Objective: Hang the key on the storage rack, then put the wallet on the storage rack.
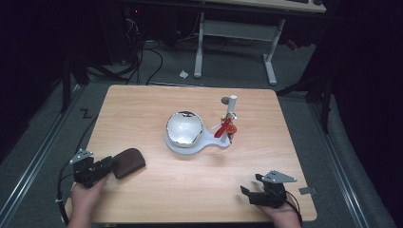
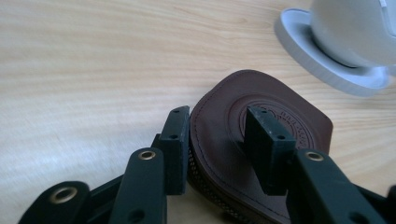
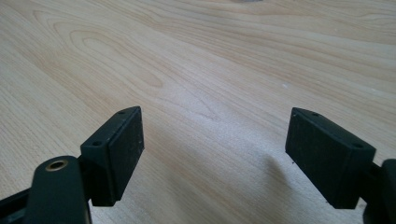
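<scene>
Brown leather zipped pouch at near left of wooden table, pinched at its edge by left gripper for lifting; right gripper resting near right, jaws spread, holding nothing.

pouch: lower edge cut off at frame bottom, embossed stamp partly behind the jaw
bowl: top cut off, upper right of frame
stamp lettering: too small to read

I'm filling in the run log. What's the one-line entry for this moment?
left gripper: shut on brown leather pouch | right gripper: open, empty, over table
</scene>
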